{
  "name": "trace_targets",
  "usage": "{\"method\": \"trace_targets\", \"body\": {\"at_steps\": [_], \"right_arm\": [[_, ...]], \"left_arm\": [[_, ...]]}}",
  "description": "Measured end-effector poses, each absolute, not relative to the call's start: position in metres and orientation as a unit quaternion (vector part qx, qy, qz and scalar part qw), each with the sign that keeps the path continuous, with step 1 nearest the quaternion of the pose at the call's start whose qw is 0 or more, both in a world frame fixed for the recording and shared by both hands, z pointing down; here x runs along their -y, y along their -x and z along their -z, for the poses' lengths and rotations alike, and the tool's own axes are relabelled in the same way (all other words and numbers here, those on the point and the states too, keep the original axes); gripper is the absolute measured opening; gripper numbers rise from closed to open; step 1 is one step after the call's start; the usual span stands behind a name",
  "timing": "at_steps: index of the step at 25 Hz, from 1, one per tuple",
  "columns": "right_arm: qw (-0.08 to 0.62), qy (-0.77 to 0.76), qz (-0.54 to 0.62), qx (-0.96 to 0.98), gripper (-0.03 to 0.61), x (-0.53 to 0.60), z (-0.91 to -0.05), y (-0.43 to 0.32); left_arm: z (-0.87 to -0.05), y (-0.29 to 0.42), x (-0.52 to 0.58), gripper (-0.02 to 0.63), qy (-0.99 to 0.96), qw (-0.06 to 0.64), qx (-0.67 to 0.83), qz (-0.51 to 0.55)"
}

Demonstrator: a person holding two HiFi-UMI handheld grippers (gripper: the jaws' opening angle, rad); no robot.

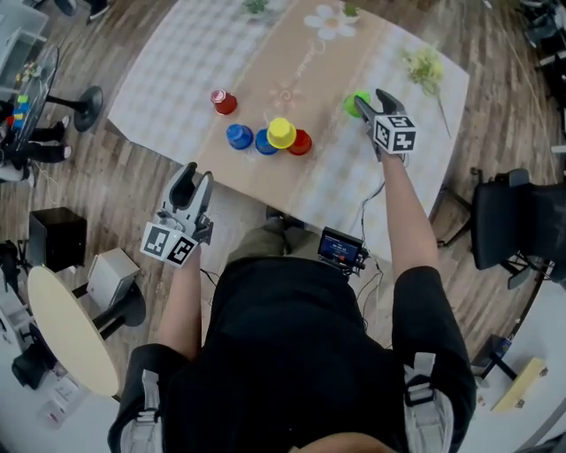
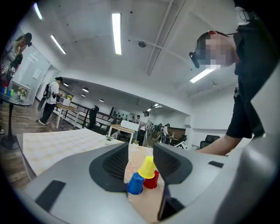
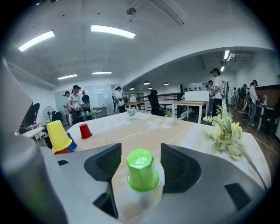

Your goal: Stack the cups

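Observation:
An upside-down green cup (image 3: 142,171) stands on the tablecloth between the pads of my right gripper (image 3: 140,155); the jaws are open and stand clear of it on both sides. From the head view, the green cup (image 1: 355,103) sits right of the cluster, with the right gripper (image 1: 369,99) around it. The cluster has a yellow cup (image 1: 281,133) on top of blue cups (image 1: 240,136) and a red cup (image 1: 302,142). A lone red cup (image 1: 223,102) stands further left. My left gripper (image 1: 196,174) is open and empty off the table's near edge, looking at the yellow cup (image 2: 148,167).
A sprig of artificial flowers (image 1: 425,65) lies on the cloth at the right, close to the green cup. Small plants (image 1: 256,7) stand at the far edge. A black chair (image 1: 513,230) is at the right, a round side table (image 1: 66,327) at the left. People stand in the background.

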State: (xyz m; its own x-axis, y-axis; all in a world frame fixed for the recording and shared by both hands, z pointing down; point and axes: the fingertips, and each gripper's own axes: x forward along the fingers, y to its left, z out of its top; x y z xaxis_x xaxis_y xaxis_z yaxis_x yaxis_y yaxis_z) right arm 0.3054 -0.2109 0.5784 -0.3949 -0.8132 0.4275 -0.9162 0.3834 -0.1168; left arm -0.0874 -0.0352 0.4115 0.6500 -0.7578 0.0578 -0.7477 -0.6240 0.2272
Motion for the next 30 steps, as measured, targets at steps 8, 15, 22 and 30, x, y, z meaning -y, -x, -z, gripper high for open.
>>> {"method": "trace_targets", "body": {"at_steps": [8,15,22,30], "right_arm": [[0.181,-0.523,-0.17,0.815,0.224,0.209,-0.599,-0.302],[0.153,-0.529,-0.159,0.82,0.221,0.206,-0.57,-0.305],[0.112,-0.504,-0.059,0.855,0.219,0.2,-0.457,-0.268],[0.053,-0.452,-0.005,0.89,0.218,0.178,-0.339,-0.172]], "left_arm": [[-0.414,0.081,0.034,0.161,-0.902,0.115,0.417,0.011],[-0.408,0.079,0.029,0.161,-0.905,0.111,0.411,0.017],[-0.403,0.084,0.041,0.161,-0.91,0.096,0.402,0.017],[-0.391,0.099,0.059,0.161,-0.922,0.086,0.376,0.035]]}}
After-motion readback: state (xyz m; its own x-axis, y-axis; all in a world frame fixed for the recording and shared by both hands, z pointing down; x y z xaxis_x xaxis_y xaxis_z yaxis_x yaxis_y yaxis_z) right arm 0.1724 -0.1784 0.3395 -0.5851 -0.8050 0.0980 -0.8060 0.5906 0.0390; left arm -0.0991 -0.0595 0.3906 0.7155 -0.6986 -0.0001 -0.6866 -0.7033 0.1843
